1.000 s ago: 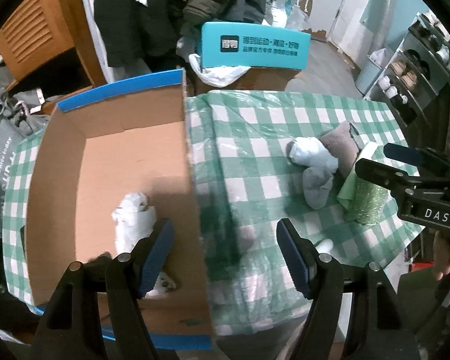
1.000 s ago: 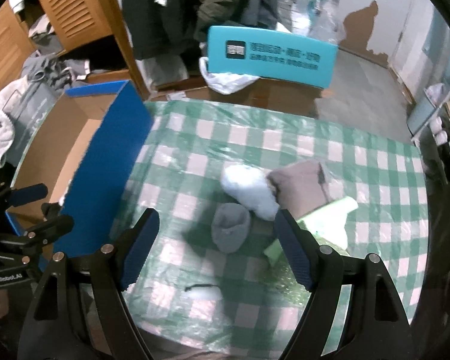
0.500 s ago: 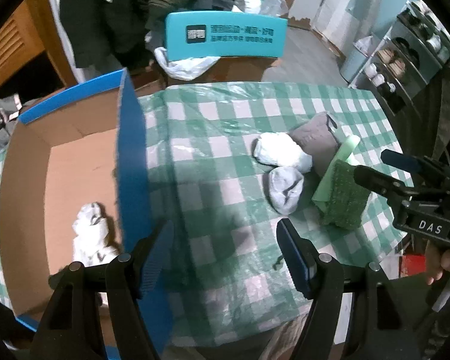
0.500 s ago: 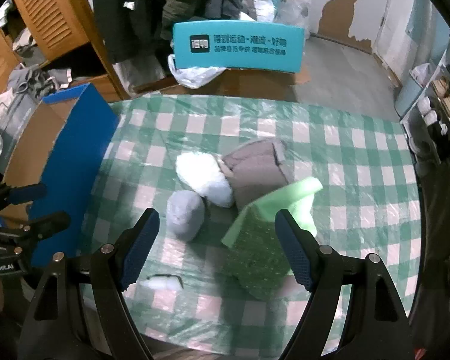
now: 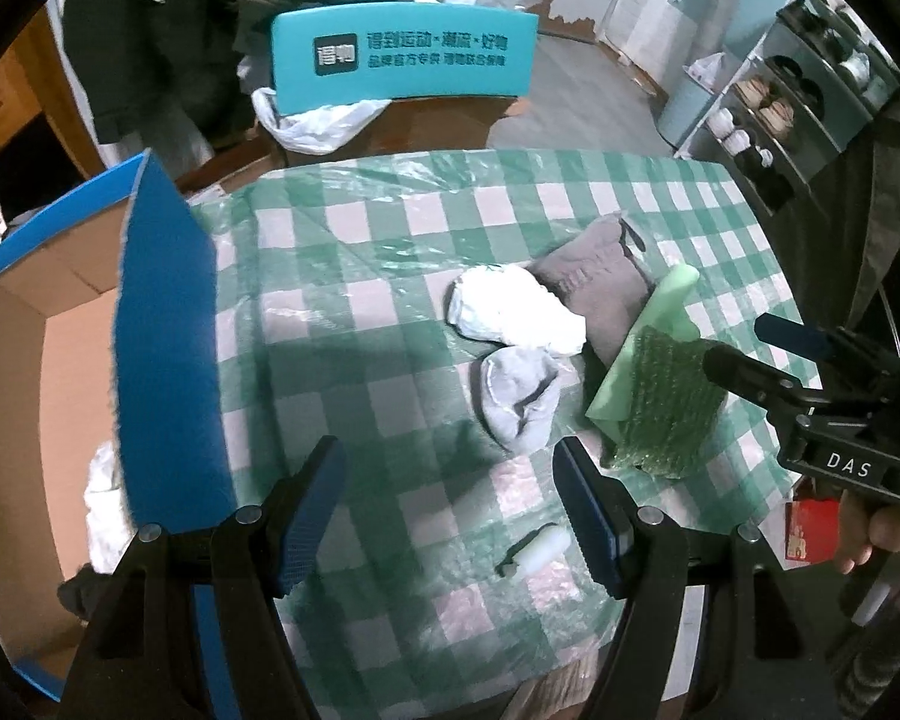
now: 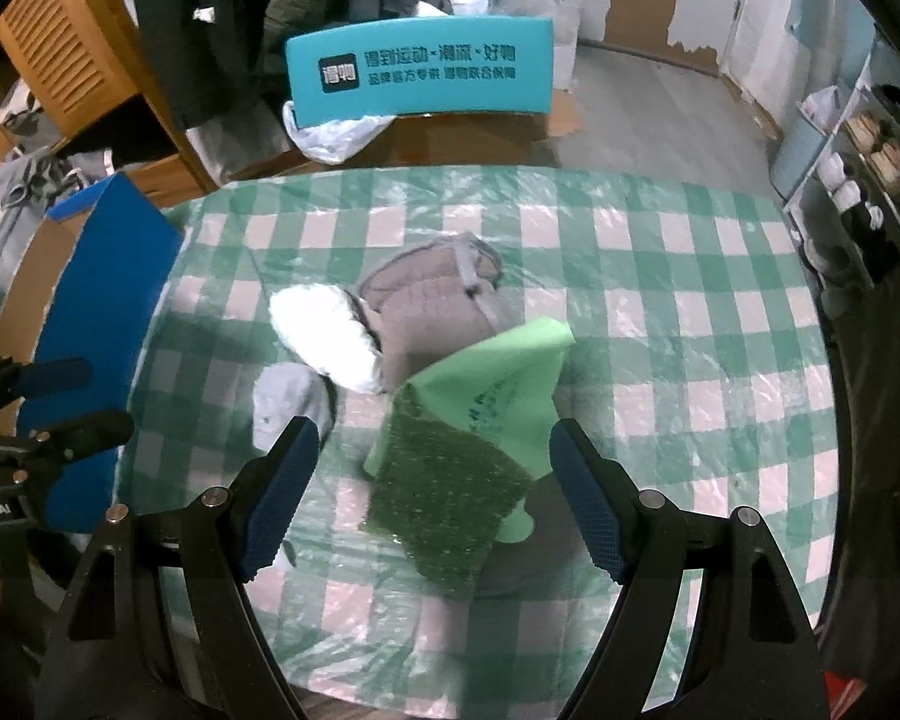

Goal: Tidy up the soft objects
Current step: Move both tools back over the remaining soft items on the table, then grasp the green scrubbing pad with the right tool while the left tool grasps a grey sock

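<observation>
On the green checked tablecloth [image 5: 354, 312] lie a white sock bundle [image 5: 513, 312], a light grey sock [image 5: 519, 396], a brown-grey folded cloth [image 5: 600, 276] and a green scouring sponge [image 5: 660, 396]. My left gripper [image 5: 450, 516] is open and empty, above the cloth near the grey sock. My right gripper [image 6: 432, 498] is open, its fingers on either side of the green sponge [image 6: 456, 486], above it. A white sock [image 5: 105, 498] lies in the cardboard box [image 5: 168, 324] at left.
A small white object with a black end [image 5: 537, 549] lies near the table's front edge. A teal chair back [image 5: 402, 54] stands beyond the table. Shelves with shoes [image 5: 810, 96] are at right. The box's blue wall [image 6: 99, 300] borders the table's left side.
My left gripper moved right, from over the box to over the tablecloth. My right gripper moved right and closer, from over the grey sock to over the green sponge.
</observation>
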Motion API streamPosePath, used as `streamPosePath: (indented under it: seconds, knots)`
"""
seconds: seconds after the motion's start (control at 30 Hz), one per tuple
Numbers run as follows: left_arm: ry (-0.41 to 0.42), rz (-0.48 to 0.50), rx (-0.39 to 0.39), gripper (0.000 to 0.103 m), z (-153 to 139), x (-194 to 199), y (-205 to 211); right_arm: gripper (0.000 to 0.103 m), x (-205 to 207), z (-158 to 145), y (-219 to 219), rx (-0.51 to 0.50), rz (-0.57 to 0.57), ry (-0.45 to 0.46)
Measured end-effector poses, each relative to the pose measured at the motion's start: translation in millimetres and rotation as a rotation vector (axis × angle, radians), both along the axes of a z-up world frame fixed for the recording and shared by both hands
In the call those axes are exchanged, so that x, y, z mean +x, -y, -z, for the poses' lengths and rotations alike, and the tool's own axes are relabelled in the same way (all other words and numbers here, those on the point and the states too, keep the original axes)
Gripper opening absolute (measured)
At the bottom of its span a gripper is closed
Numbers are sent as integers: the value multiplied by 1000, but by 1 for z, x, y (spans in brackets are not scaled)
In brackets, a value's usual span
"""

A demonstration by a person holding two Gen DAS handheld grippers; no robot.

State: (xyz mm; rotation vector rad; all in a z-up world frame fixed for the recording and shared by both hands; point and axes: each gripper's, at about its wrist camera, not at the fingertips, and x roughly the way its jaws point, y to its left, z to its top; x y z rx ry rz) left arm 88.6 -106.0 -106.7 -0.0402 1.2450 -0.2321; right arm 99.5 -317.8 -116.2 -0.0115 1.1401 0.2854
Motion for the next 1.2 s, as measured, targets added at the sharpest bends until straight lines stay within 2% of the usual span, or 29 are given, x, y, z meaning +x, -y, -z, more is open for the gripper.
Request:
streamPosePath:
  seconds: [0.5,0.73,0.83,1.0,1.1,1.2]
  knots:
    - [-43,34,10,73,25,12,17,79,2,24,0,37,-70,-46]
    - [-64,32,14,73,36,15,20,78,-4,32,-11,13,-94,-60]
    - [-73,27,14,73,40,17,20,69,-5,35,-13,8,-96,-64]
    - [-85,18,5,73,46,20,22,36,-6,38,-14,3,-101,-74]
    - [-96,16,-4,73,51,21,24,20,-6,39,-14,7,-99,-73]
    - [-107,12,-10,73,55,23,26,15,-5,38,-14,24,-102,-75]
